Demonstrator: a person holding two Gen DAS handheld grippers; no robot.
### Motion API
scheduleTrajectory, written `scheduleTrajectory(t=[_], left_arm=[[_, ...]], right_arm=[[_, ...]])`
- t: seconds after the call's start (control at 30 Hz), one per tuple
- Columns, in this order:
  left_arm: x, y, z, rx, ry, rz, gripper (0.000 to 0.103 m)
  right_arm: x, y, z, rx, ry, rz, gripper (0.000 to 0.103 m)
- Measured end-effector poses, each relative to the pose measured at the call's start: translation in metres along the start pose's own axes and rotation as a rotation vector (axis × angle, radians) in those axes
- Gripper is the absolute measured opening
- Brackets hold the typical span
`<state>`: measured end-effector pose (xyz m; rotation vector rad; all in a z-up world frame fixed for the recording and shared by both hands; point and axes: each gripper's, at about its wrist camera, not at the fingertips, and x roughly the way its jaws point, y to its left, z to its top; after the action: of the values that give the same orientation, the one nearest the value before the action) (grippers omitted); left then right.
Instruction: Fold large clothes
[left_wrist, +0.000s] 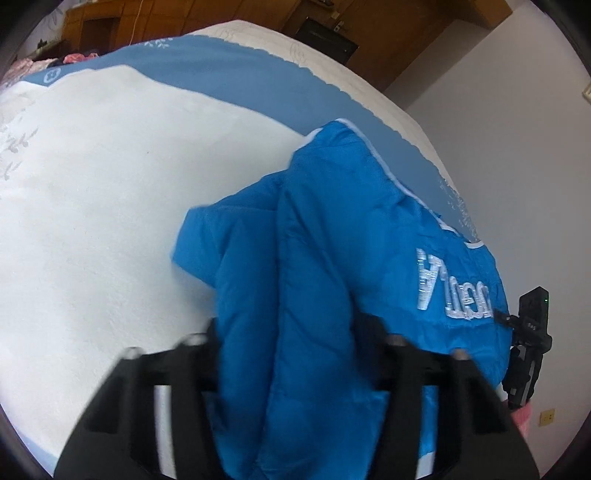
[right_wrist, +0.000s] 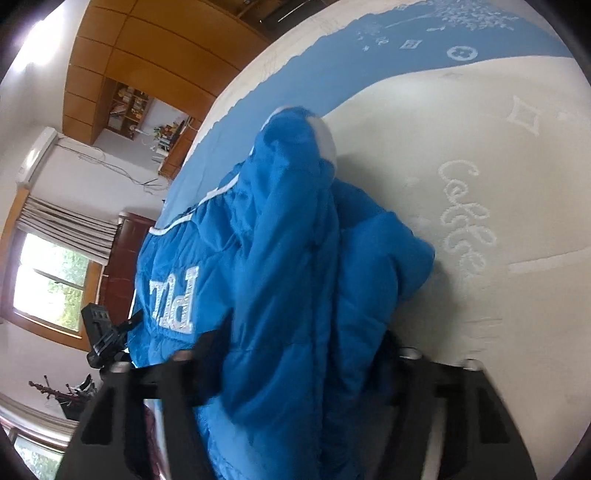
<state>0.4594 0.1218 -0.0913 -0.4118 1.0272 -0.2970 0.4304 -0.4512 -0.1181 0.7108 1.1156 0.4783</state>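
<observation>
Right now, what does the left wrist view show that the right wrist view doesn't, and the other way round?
Only the left wrist view shows the pink floral bedding at the far end of the bed, a dark wooden door, and the right gripper beside the jacket.

Only the right wrist view shows a window, a wall air conditioner, wooden shelves, cursive lettering on the blanket, and the left gripper.

Both show the blue padded jacket with white embroidered letters, bunched between the jaws, over the white and blue blanket.

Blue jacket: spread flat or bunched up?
Bunched. The blue jacket hangs in thick folds, part lifted off the bed, passing between each gripper's fingers.
</observation>
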Motion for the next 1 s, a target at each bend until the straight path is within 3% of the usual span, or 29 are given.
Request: scheduleTrajectory(t=[0.07,0.23,0.5,0.77,1.0], left_arm=[[-0.007,-0.006,-0.003,0.007,-0.021,0.017,0.027],[-0.032,-0.020,-0.008,-0.003,-0.088,-0.002,0.016],[-0.091,-0.065,-0.041,0.079,-0.144,-0.007,0.015],[-0.149,-0.081,-0.107,0.116,-0.128,0.005,0.015],[-0.140,-0.067,-0.156,0.129,-0.075,0.090,0.018]], right_arm=[[-0.005,0.003,-0.002,-0.003,-0.009,0.003,0.031],[-0.029,0.026,-0.011,-0.055,-0.048,0.002,0.020],[-0.075,0.072,-0.043,-0.172,-0.073,-0.025,0.018],[-0.118,0.092,-0.116,-0.251,-0.058,-0.037,0.018],[-0.111,0.067,-0.157,-0.226,-0.010,-0.087,0.018]])
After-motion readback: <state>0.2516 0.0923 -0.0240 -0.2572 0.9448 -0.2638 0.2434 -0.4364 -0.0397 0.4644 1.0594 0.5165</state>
